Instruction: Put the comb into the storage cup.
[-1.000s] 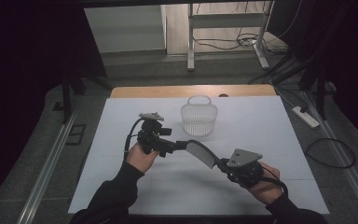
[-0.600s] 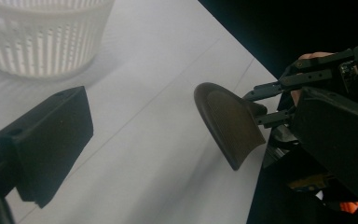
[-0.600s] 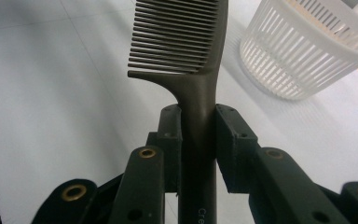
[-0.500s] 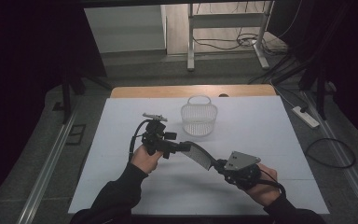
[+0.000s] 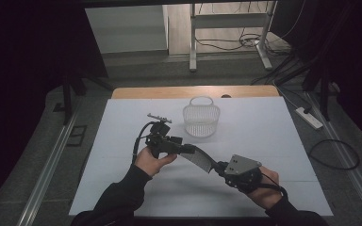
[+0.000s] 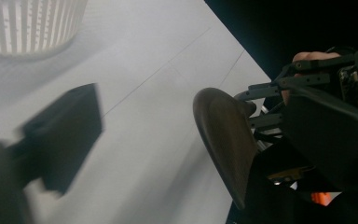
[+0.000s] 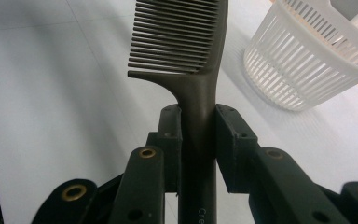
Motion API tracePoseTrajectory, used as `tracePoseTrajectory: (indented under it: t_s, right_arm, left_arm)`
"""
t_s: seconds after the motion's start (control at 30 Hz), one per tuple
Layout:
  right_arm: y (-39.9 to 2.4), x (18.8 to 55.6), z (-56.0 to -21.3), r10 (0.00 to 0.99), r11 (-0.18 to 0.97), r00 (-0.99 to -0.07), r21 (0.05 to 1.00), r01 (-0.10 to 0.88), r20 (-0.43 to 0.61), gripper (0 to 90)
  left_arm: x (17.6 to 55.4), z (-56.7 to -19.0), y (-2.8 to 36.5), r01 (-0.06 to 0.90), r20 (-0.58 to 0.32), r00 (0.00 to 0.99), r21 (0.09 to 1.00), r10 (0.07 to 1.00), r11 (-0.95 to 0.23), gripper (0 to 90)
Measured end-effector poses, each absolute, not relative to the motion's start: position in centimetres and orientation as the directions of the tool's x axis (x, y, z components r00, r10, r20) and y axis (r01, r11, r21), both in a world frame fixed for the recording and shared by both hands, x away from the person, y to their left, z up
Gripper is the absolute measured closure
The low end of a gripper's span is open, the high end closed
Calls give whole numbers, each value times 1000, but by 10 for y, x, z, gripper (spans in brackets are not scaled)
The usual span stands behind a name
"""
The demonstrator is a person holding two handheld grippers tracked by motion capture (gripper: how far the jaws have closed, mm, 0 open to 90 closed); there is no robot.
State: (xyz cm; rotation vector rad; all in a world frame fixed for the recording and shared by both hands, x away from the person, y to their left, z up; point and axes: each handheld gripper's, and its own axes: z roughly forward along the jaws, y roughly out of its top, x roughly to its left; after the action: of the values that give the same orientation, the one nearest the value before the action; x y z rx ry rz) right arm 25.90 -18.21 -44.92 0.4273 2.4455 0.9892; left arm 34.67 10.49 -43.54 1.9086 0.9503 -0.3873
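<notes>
A dark comb point(image 5: 200, 160) hangs above the white table point(image 5: 264, 127) between the two hands. My right gripper point(image 5: 219, 167) is shut on its handle; in the right gripper view the pads point(image 7: 172, 135) squeeze the handle and the comb's teeth point(image 7: 182, 37) point away. My left gripper point(image 5: 188, 149) reaches the comb's far end from the left. Its jaws have just been closing. In the left gripper view one blurred pad point(image 6: 60, 135) stands apart from the comb's end point(image 6: 223, 140); the other jaw is hidden behind the comb.
A white slatted basket point(image 5: 201, 123) with a handle stands upright on the table beyond the grippers, seen close as the basket point(image 7: 307, 65) in the right gripper view. A wooden strip point(image 5: 169, 92) borders the far table edge. Cables and a power strip point(image 5: 308, 117) lie on the floor.
The left gripper has edged slightly right along the comb's far end, and the comb has dipped a little. The right hand has hardly moved.
</notes>
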Motion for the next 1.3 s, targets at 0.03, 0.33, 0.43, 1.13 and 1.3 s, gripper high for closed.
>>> tracePoseTrajectory:
  t_s: [0.03,0.33,0.43,1.13,1.3]
  right_arm:
    - [-182,259,-449,443,694,-844,712,108,-303,722]
    - [-181,258,-450,438,697,-843,711,97,-314,722]
    - [-181,258,-450,433,700,-842,708,89,-322,722]
    - [-180,260,-455,425,702,-840,708,71,-337,659]
    - [-181,261,-455,429,695,-843,714,79,-324,608]
  left_arm:
    - [347,-436,106,756,-623,646,602,441,-257,172]
    - [347,-436,107,787,-677,614,564,406,-250,597]
    - [347,-436,107,791,-688,610,558,393,-250,708]
    - [345,-439,111,812,-746,582,558,324,-174,840]
    - [344,-438,112,806,-740,588,567,326,-167,841]
